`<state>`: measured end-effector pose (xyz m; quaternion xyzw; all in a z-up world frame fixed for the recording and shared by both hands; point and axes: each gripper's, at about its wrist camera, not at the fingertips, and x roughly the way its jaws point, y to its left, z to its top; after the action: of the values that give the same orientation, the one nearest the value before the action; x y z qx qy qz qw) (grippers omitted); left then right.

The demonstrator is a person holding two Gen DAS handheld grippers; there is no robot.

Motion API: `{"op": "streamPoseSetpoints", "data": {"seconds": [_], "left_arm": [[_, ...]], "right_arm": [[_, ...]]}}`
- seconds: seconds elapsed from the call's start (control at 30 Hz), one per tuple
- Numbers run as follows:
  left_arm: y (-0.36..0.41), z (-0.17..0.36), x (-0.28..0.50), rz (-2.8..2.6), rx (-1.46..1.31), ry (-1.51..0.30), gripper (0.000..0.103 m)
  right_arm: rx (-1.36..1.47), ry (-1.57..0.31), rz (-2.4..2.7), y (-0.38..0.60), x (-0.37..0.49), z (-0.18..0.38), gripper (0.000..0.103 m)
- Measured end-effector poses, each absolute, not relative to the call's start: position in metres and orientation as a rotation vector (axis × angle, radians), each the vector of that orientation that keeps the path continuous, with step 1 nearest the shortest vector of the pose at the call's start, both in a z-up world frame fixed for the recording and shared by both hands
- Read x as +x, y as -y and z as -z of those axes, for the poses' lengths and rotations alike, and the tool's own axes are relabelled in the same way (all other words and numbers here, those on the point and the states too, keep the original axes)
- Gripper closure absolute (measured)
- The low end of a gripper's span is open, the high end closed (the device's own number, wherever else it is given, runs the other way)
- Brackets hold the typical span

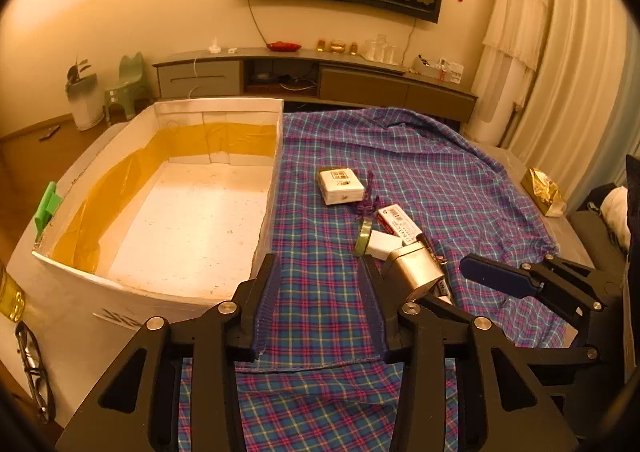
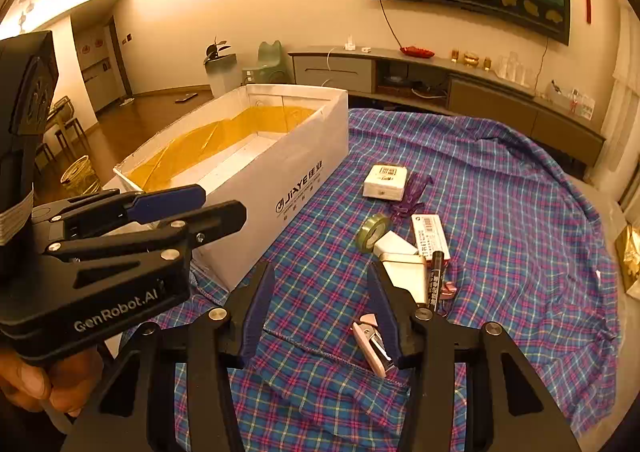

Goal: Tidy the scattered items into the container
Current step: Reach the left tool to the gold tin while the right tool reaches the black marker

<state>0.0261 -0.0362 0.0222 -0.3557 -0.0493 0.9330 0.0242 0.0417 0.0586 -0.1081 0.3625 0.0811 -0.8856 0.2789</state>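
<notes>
A white cardboard box (image 1: 276, 172) (image 2: 280, 180) with yellow tape inside stands open on the left of a plaid cloth (image 1: 320, 244). To its right lies a cluster: a small white box (image 1: 340, 186) (image 2: 384, 182), a purple toy (image 1: 368, 204), a green tape roll (image 1: 362, 238) (image 2: 372, 232), a red-and-white packet (image 1: 400, 224), a silvery case (image 1: 416, 272) (image 2: 408, 276), a black marker (image 2: 434, 280) and a pink stapler (image 2: 374, 344). My left gripper (image 1: 322, 300) (image 2: 218, 204) is open over bare cloth beside the box. My right gripper (image 2: 320, 300) (image 1: 504, 272) is open, the stapler by its right finger.
A gold foil packet (image 1: 544, 192) lies at the cloth's far right edge. Glasses (image 1: 34, 364) rest left of the box, and a green clip (image 1: 48, 206) sits on its left wall. A hand (image 2: 36, 384) holds the left gripper. A low TV cabinet (image 1: 320, 72) lines the far wall.
</notes>
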Motion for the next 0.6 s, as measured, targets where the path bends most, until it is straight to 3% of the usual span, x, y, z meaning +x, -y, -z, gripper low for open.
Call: {"op": "streamPoseSetpoints", "data": {"seconds": [0.17, 0.6], "left_arm": [[0.028, -0.019, 0.024, -2.869, -1.104, 0.121, 0.056], [-0.001, 0.001, 0.007, -2.807, -1.156, 0.066, 0.053]], "right_arm": [[0.999, -0.226, 2.372, -0.065, 0.034, 0.120, 0.047], [1.080, -0.182, 2.345, -0.088, 0.015, 0.146, 0.046]]}}
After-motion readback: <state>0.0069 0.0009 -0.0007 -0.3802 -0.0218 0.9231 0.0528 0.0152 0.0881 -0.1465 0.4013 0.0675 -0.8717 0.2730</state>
